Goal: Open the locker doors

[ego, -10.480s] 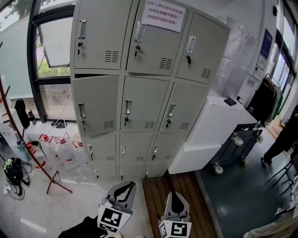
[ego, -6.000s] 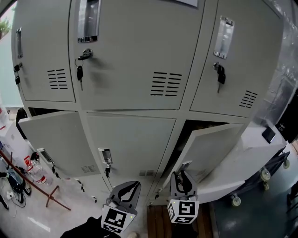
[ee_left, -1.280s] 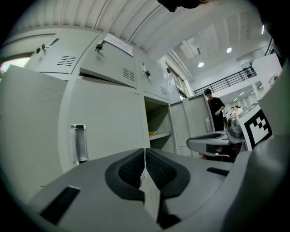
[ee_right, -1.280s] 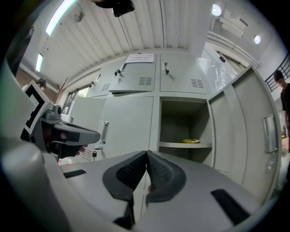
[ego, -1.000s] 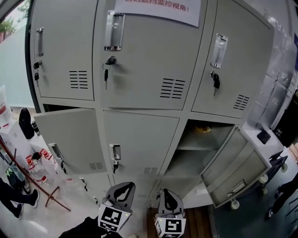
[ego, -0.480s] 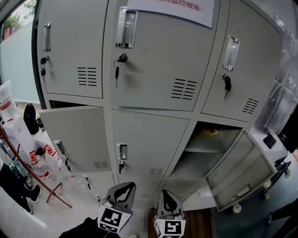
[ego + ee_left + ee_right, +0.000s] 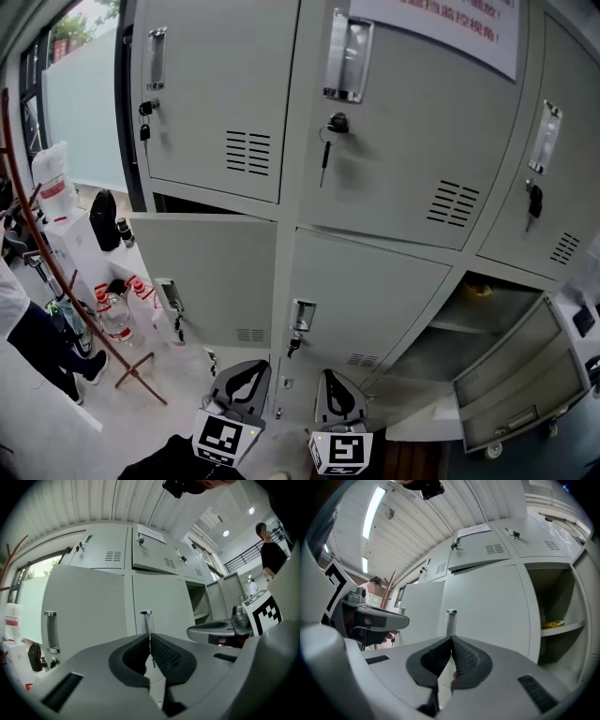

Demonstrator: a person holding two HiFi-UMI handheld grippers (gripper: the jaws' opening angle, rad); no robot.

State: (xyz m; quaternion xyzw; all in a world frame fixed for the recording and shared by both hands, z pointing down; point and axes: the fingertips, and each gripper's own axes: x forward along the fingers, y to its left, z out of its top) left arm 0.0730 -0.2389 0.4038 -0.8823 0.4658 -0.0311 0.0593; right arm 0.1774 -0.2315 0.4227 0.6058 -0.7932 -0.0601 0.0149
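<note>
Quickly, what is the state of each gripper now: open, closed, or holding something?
Left gripper: closed, jaws together, holding nothing.
Right gripper: closed, jaws together, holding nothing.

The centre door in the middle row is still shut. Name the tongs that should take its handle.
Right, narrowly. The right tongs sit nearer under the handle than the left tongs; both point at it, both are shut and must open first.

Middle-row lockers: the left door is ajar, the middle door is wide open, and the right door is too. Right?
Not quite. The middle door is shut, as the head view shows. The left door is ajar and the right door is wide open.
</note>
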